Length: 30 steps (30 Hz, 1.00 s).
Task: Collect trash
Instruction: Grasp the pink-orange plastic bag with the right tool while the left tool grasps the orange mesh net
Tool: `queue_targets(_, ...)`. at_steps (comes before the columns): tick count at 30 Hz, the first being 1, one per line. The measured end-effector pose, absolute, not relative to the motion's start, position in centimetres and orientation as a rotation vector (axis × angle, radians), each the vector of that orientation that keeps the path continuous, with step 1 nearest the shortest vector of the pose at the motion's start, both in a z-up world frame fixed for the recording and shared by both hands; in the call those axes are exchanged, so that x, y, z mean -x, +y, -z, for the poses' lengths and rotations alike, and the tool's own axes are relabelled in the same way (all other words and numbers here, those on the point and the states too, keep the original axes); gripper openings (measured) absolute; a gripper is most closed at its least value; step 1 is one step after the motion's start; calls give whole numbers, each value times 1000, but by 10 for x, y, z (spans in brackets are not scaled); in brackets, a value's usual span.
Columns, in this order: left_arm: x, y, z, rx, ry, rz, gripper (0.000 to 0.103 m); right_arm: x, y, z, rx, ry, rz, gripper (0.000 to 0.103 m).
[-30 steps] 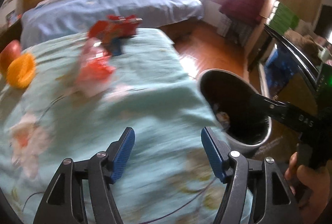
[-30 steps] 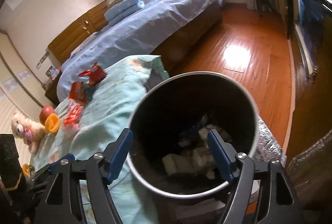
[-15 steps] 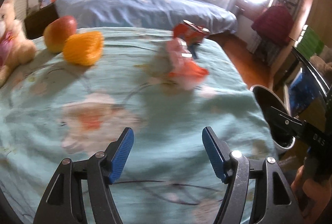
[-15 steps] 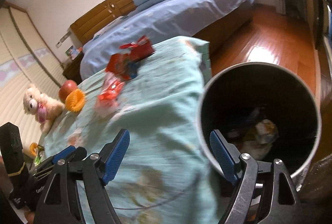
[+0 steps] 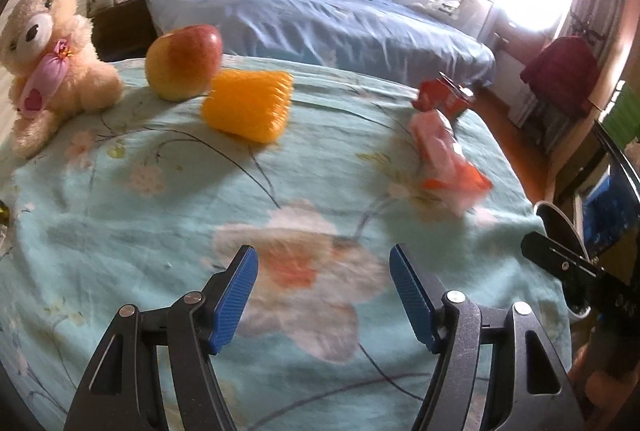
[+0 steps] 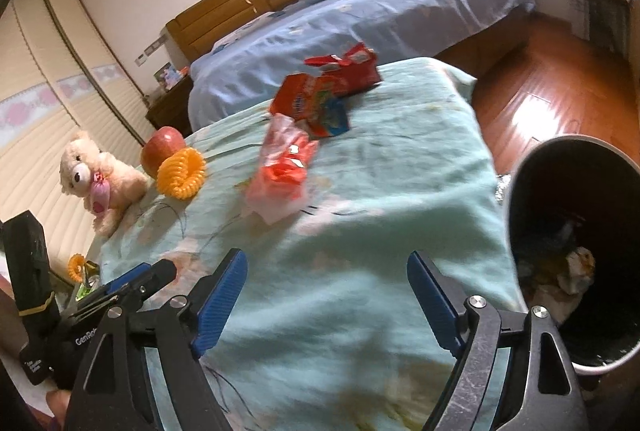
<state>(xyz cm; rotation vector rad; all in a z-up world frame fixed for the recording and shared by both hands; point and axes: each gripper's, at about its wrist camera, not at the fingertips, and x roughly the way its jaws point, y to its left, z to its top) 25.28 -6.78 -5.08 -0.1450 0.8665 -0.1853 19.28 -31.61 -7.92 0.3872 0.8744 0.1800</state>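
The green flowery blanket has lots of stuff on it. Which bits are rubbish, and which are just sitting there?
Rubbish to collect:
- crumpled clear-and-red plastic bag
- red snack wrappers
- goes into the round dark trash bin

Just lying about:
- red-yellow apple
- orange foam net sleeve
- cream teddy bear

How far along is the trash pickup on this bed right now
Some trash already lies in the bin. Nothing is in hand: the left gripper and right gripper are open and empty. Left on the blanket: the pink-red plastic bag and the red snack wrappers.
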Motion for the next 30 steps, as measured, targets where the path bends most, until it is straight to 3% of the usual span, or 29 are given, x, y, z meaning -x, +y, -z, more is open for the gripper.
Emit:
queue_targets(27,-364,-53,68,141,825,29,68,-267,-281,92,-361,910,-233,84)
queue_targets(29,-370,-54,72,136,833,15,65,-271,-277,93,-346,910,-232,84)
queue_targets(30,-373,-53,75,141,838,14,58,-273,-276,94,-340,914,-232,84)
